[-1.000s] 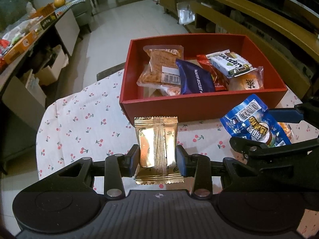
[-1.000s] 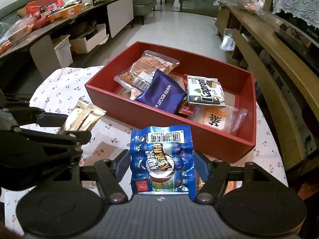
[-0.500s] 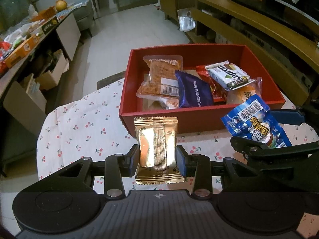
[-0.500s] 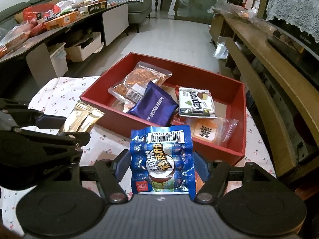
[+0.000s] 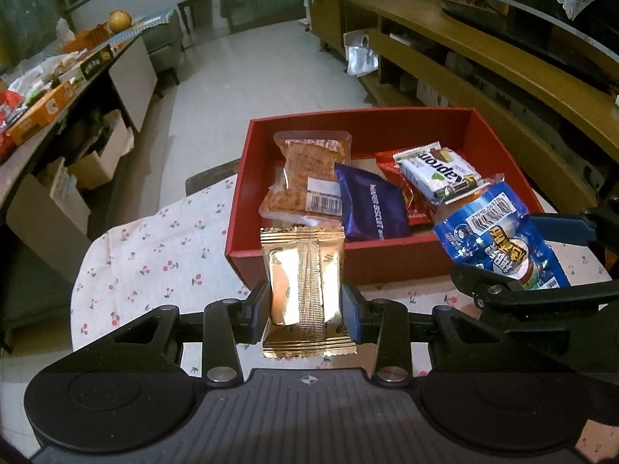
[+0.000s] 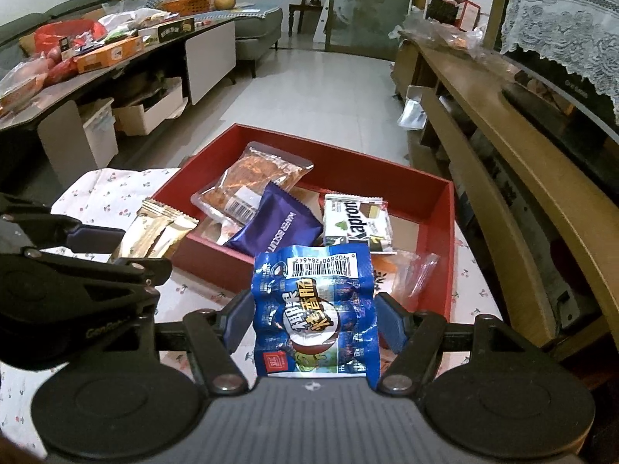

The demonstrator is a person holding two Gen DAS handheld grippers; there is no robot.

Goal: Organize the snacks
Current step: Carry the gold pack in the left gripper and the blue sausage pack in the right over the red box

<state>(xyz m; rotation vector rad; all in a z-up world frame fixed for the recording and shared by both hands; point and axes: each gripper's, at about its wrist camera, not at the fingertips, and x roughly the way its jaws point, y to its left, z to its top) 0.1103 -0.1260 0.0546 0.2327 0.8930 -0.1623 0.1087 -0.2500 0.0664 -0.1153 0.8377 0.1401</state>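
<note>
My left gripper (image 5: 305, 301) is shut on a gold foil snack packet (image 5: 301, 270), held upright just before the near wall of the red box (image 5: 387, 263). My right gripper (image 6: 313, 317) is shut on a blue snack bag (image 6: 313, 309), held over the box's near edge. Inside the red box (image 6: 441, 201) lie a clear-wrapped orange cracker pack (image 5: 309, 170), a purple biscuit pack (image 5: 371, 208), a white Kapron wafer pack (image 5: 437, 170) and a red pack (image 5: 414, 201) partly under it. The blue bag (image 5: 499, 236) and the right gripper show at the right of the left wrist view.
The box stands on a small table with a cherry-print cloth (image 5: 154, 255). A long low wooden cabinet (image 6: 522, 162) runs along the right. A dark side table (image 6: 116, 62) piled with boxes and bags stands left, with tiled floor (image 6: 329, 89) beyond.
Both grippers keep their packets. The views have tipped upward a little, so the red box sits lower in both pictures and more of the room shows.
</note>
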